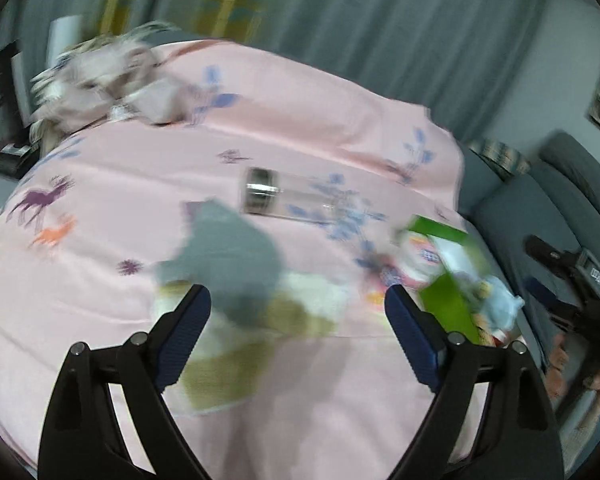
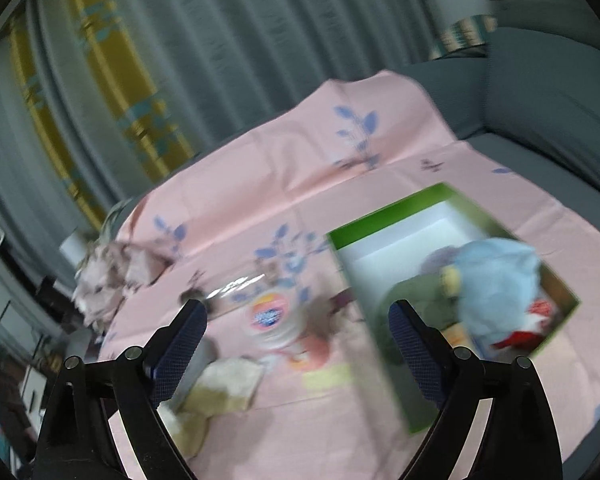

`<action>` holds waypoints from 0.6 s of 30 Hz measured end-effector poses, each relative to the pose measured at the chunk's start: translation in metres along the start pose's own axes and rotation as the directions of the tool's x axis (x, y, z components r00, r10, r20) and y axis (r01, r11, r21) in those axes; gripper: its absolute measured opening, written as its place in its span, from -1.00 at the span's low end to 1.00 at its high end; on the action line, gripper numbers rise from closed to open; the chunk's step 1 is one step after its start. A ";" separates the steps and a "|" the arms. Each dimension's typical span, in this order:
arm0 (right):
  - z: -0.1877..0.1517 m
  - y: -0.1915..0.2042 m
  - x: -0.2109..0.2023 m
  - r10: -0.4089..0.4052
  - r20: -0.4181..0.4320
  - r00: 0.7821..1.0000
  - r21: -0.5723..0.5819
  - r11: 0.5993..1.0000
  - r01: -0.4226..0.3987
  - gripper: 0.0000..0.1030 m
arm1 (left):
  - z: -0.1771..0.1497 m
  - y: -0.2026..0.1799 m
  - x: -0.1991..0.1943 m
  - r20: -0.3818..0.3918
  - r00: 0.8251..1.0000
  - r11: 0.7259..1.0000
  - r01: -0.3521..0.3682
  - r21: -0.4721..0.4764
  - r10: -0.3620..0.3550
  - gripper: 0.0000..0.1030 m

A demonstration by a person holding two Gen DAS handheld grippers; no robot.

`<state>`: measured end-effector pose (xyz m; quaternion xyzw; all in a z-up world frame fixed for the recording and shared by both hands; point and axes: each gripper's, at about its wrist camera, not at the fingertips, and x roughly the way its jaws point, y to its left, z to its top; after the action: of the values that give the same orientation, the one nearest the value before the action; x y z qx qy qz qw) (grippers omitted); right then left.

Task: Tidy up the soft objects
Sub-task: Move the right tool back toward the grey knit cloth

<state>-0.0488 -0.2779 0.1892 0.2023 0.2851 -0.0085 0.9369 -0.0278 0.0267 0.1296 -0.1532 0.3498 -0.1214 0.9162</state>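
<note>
A green box [image 2: 432,196] with a white inside lies on the pink sheet [image 2: 260,168]; a light blue soft item [image 2: 496,276], a green one and a red-and-white one lie in it. The box [image 1: 440,232] shows at the right in the left wrist view. A grey cloth [image 1: 228,256] and an olive-and-white cloth [image 1: 284,316] lie on the sheet between the fingers of my left gripper [image 1: 298,304], which is open and empty. My right gripper [image 2: 298,316] is open and empty above the sheet, left of the box. A beige cloth [image 2: 228,384] lies by its left finger.
A clear bottle [image 1: 292,196] with a dark cap lies on the sheet. A round tub [image 2: 270,316] with a pink-and-orange lid stands left of the box. A crumpled pale bundle [image 1: 100,80] sits at the far left. Grey sofa cushions [image 2: 548,92] and curtains [image 2: 204,52] ring the sheet.
</note>
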 end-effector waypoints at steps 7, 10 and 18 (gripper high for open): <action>-0.022 0.084 0.066 0.140 -0.232 0.963 -0.059 0.986 -0.157 0.80 | 0.013 0.078 0.019 -0.079 0.987 0.953 -0.156 -0.261 0.141 0.66; -0.034 0.123 0.111 0.115 -0.349 0.930 -0.123 0.978 -0.167 0.80 | 0.016 0.094 0.026 -0.122 0.973 0.929 -0.225 -0.294 0.197 0.66; -0.074 0.169 0.227 -0.034 -0.523 0.852 -0.213 0.973 -0.092 0.80 | 0.016 0.117 0.026 -0.155 0.973 0.902 -0.218 -0.372 0.171 0.66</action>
<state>0.1240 -0.0713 0.0746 0.0911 0.5249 0.0940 0.8410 0.0155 0.1291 0.0820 -0.2877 0.4339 0.0331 0.8531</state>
